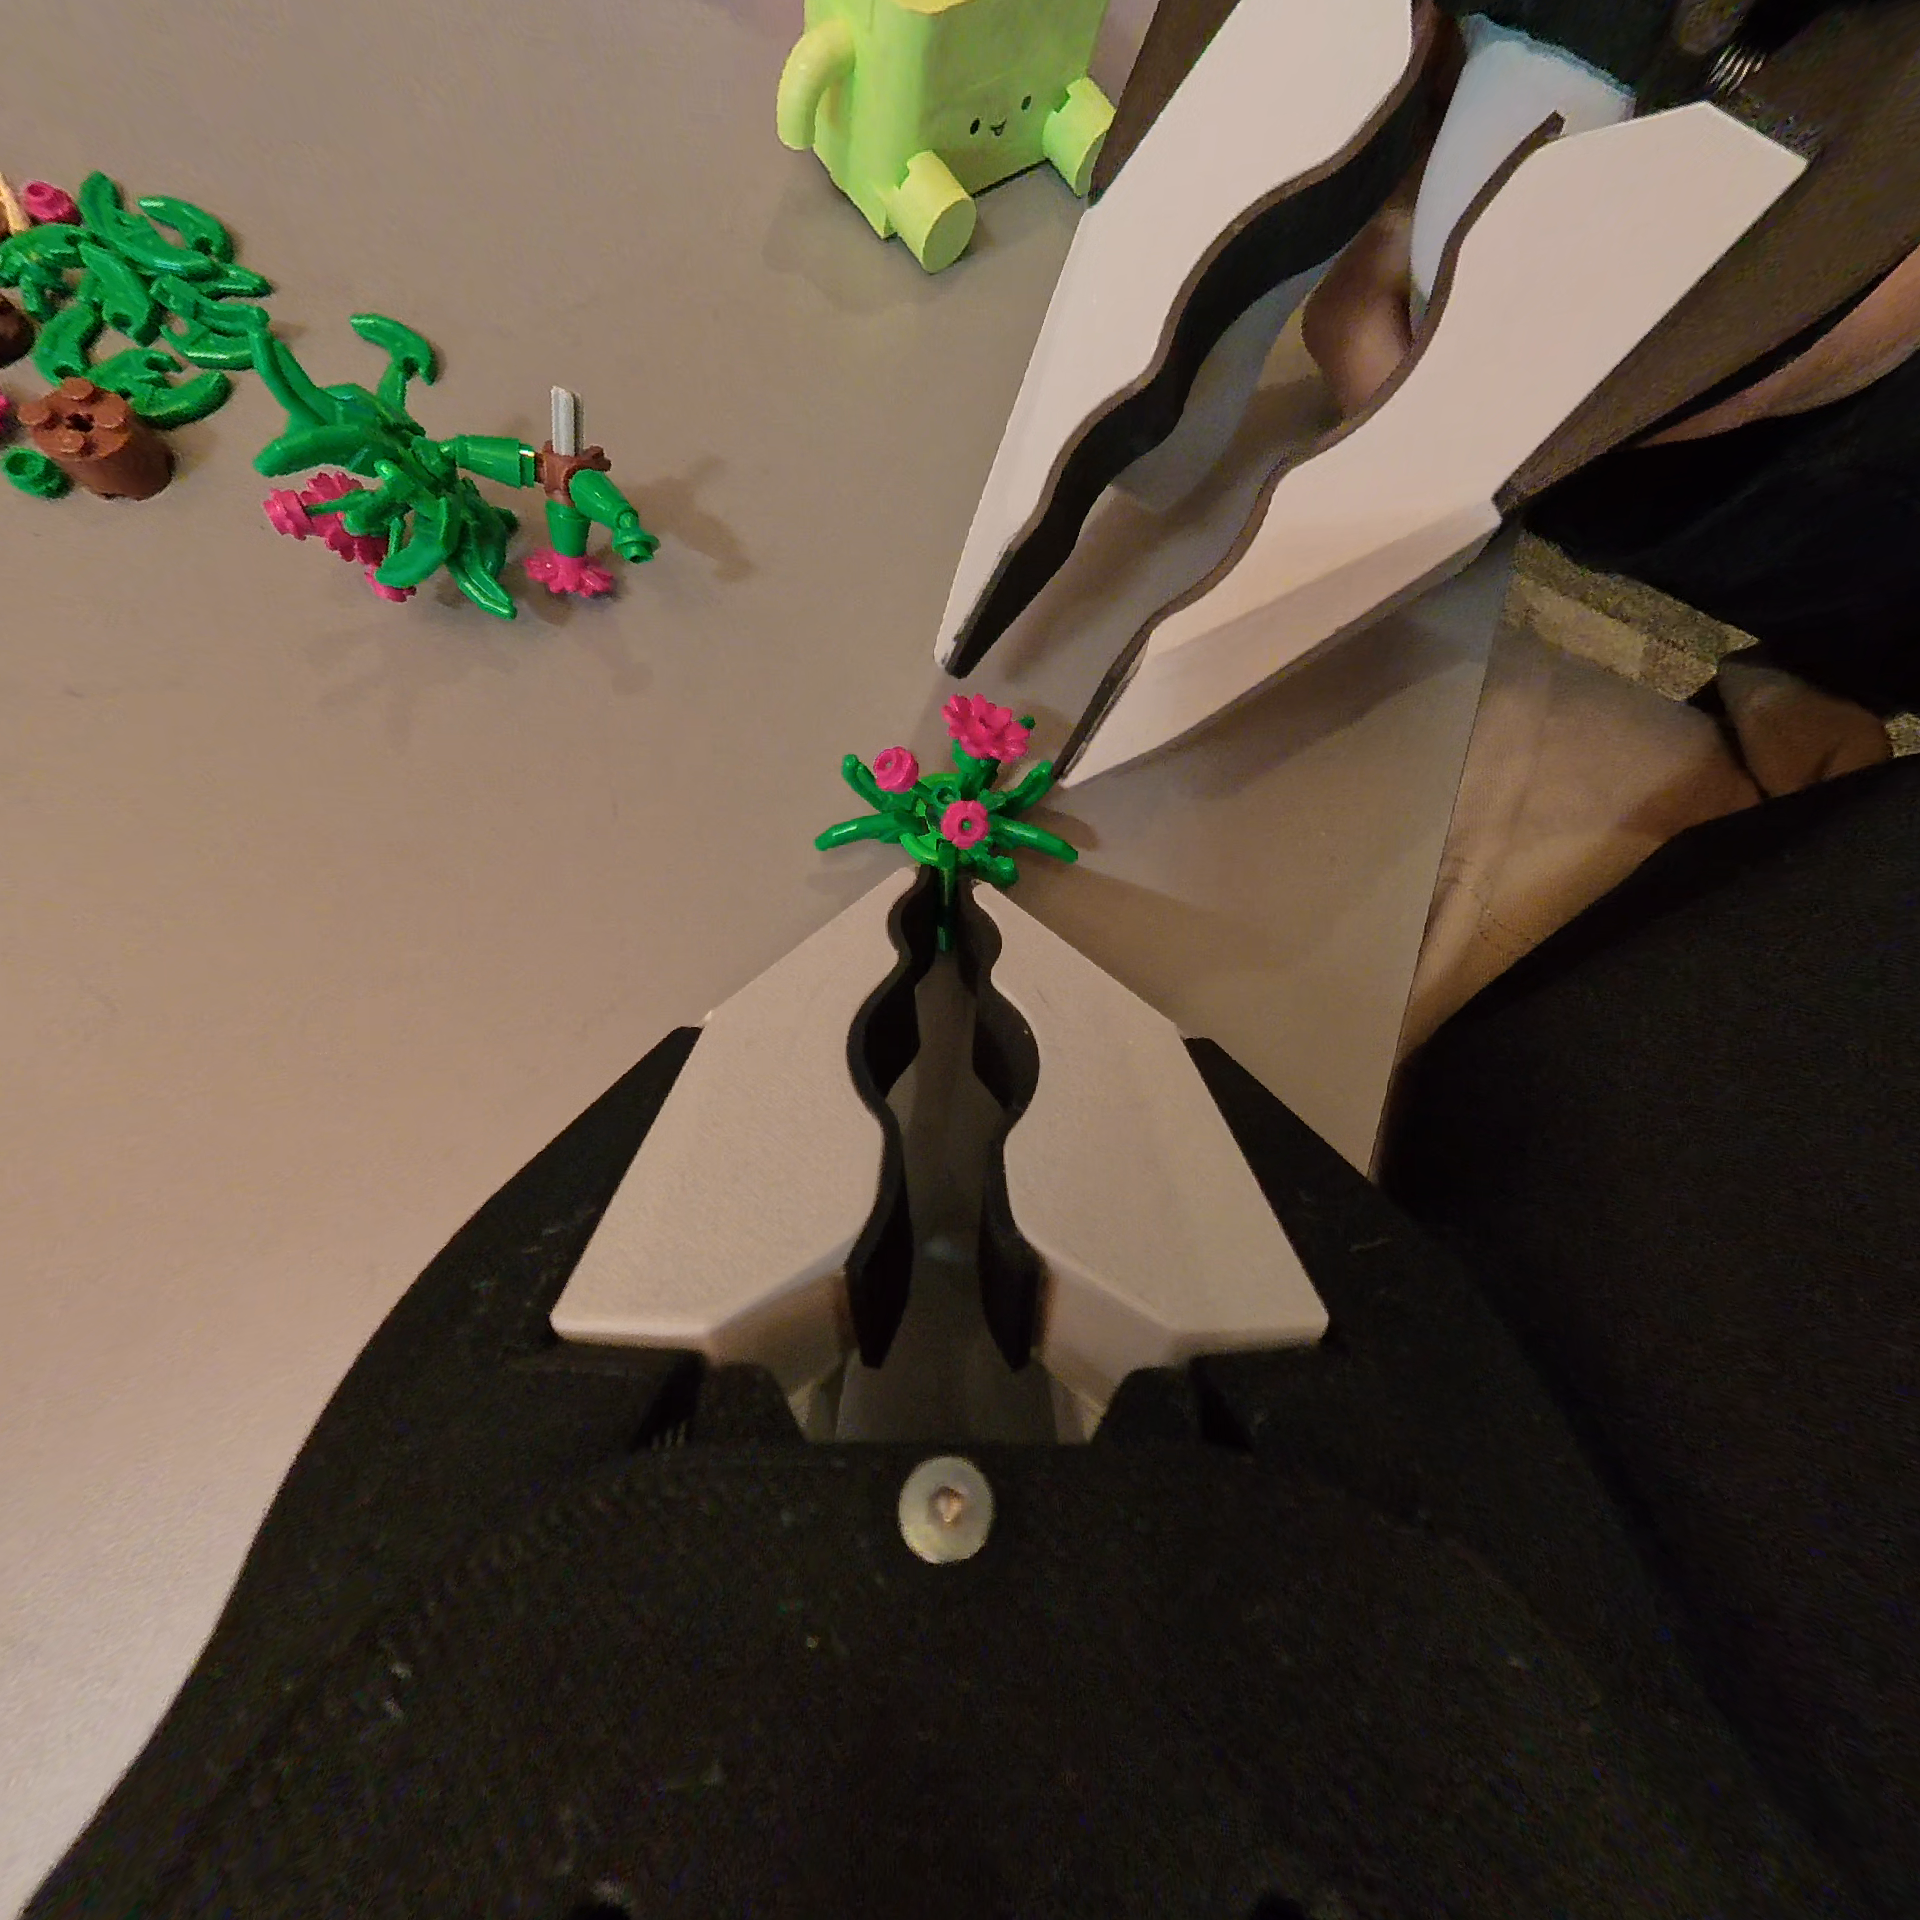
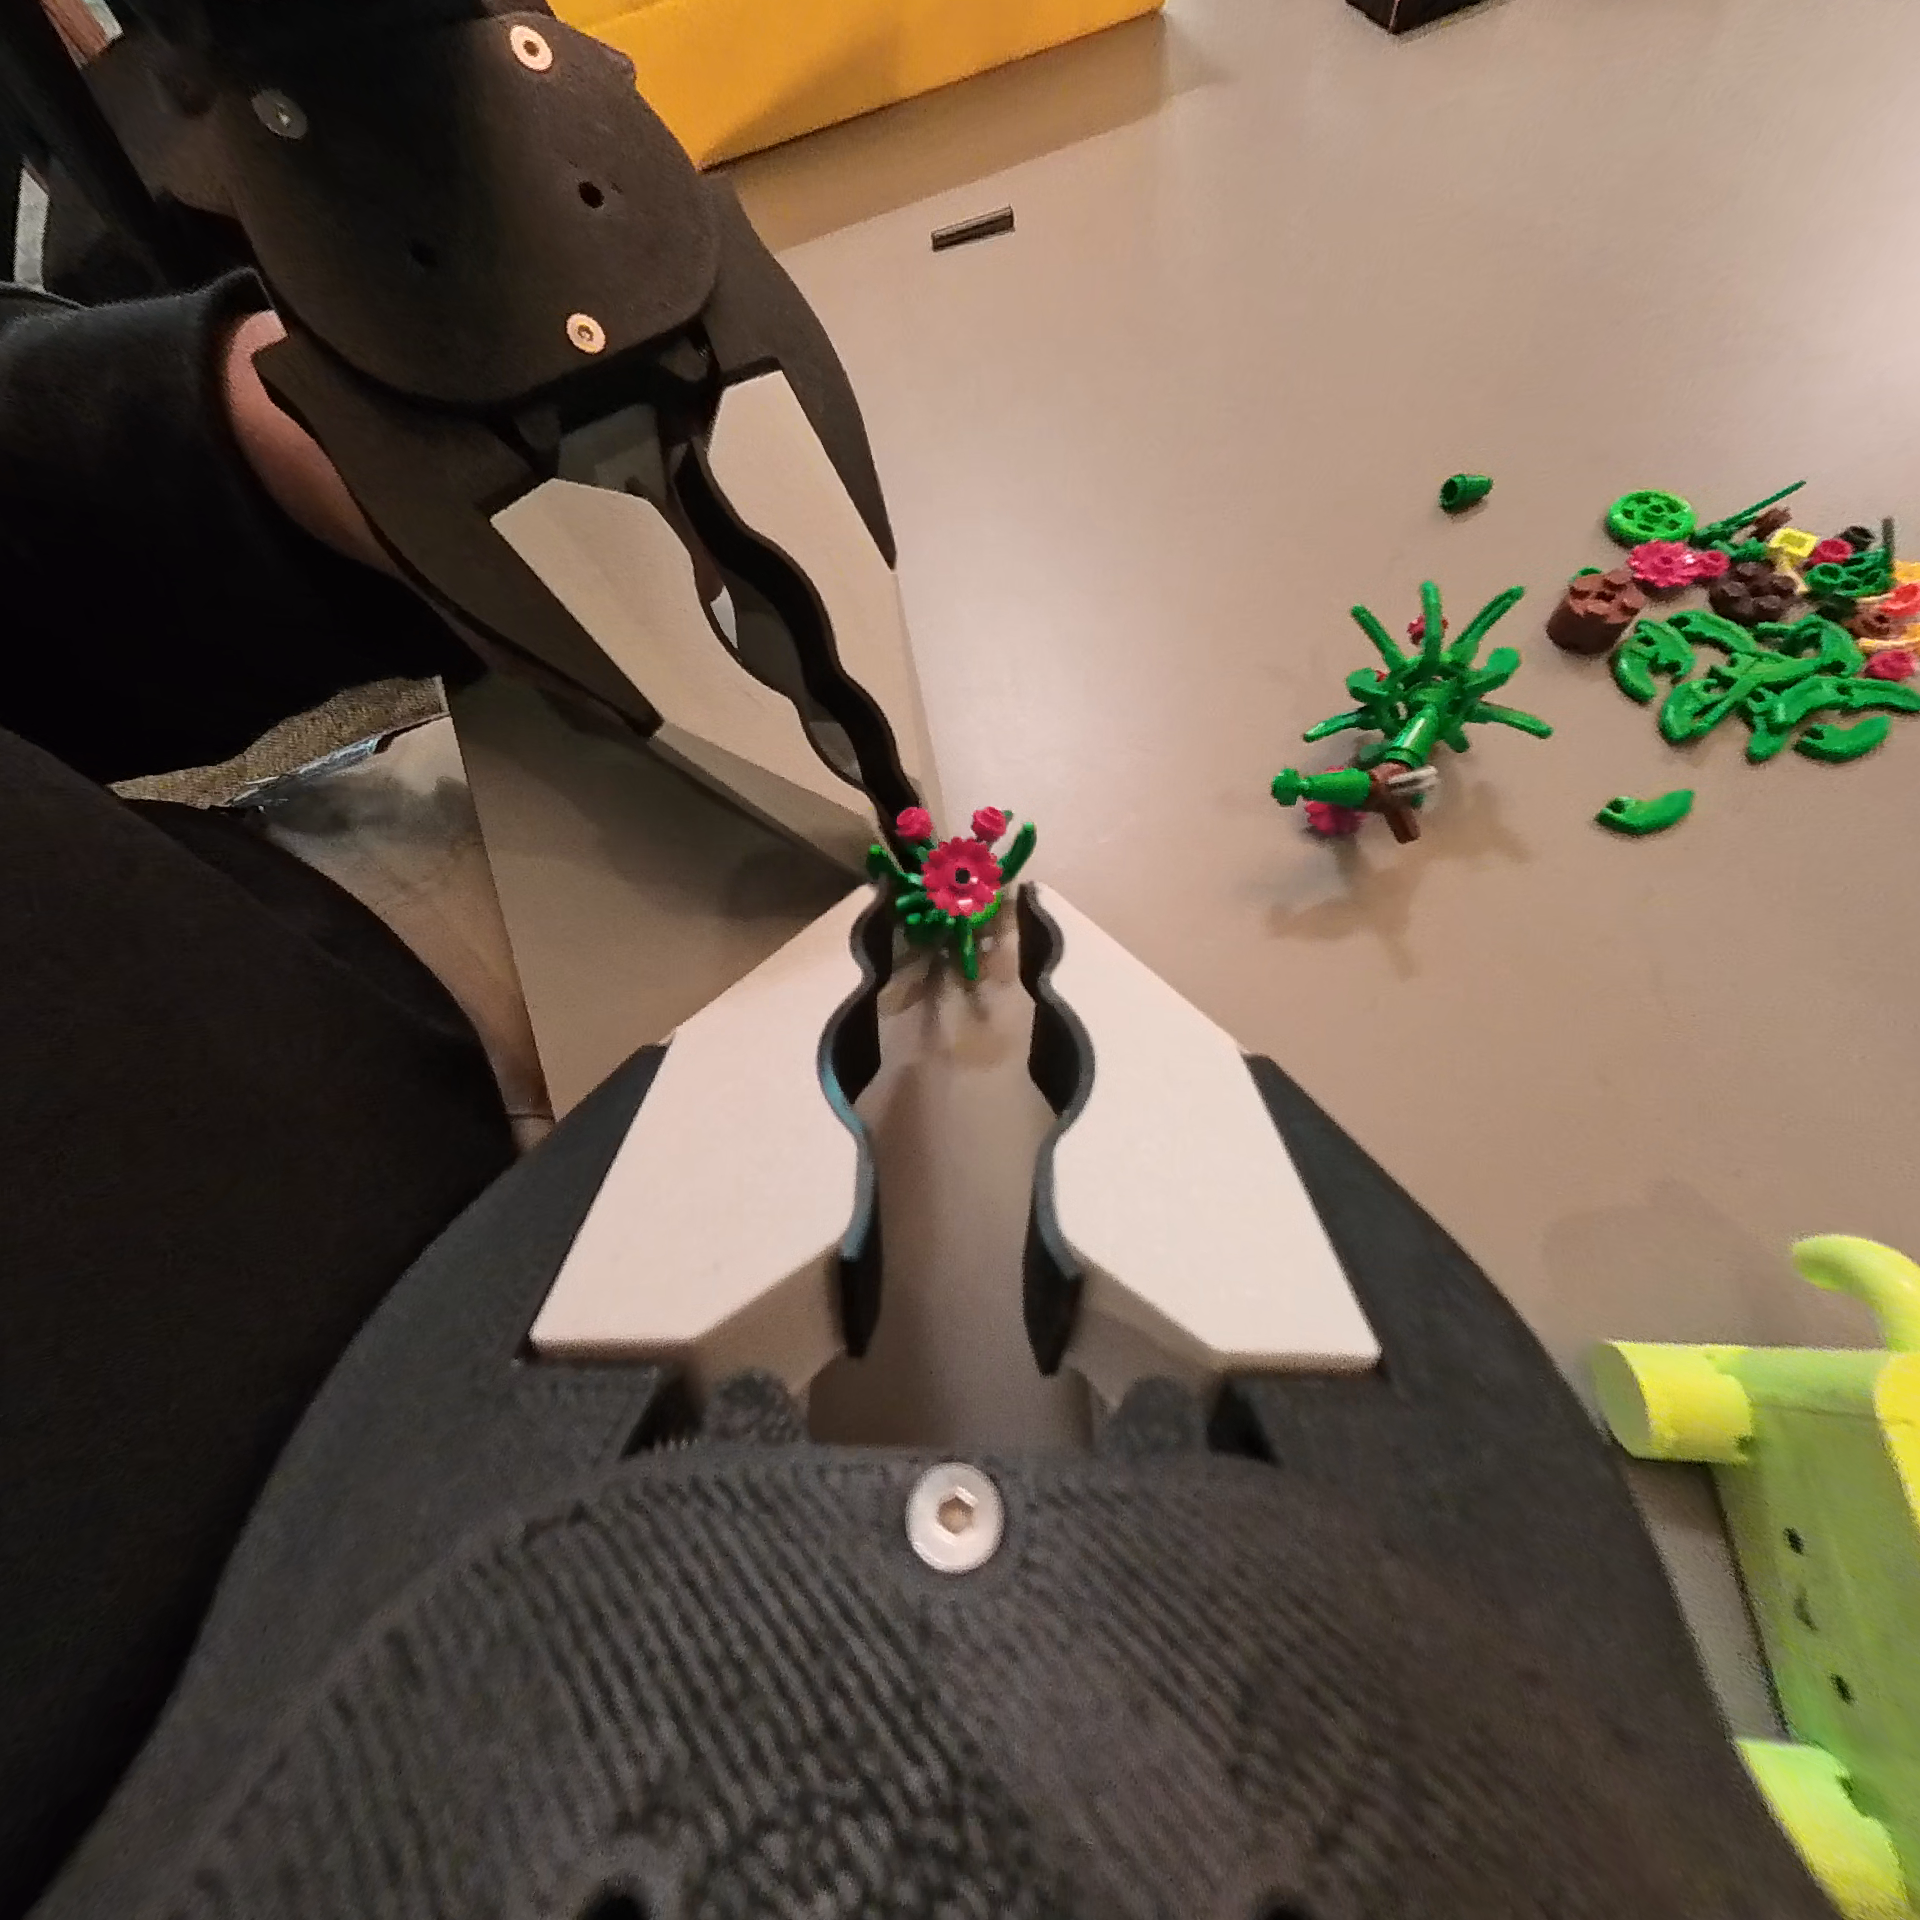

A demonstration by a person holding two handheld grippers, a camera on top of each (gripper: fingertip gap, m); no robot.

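Here left gripper [image 1: 945,899] jaws pinch a flower sprig [image 1: 951,805], three pink blooms; right gripper [image 2: 951,904] jaws open, flanking it mid-frame.

— The sprig [image 1: 948,805]?
— Glossy plastic, like the loose leaves [image 1: 125,301].
— The fingers [image 1: 769,1122]?
— Smooth, matt pale faces with black wavy edges; the body is rough black printed plastic with a metal screw [image 1: 945,1509].
— The table [image 1: 312,935]?
— Smooth, matt grey.

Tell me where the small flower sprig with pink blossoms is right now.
The flower sprig is pinched by its stem at the tips of the left gripper, off the table; the open right gripper brackets it.
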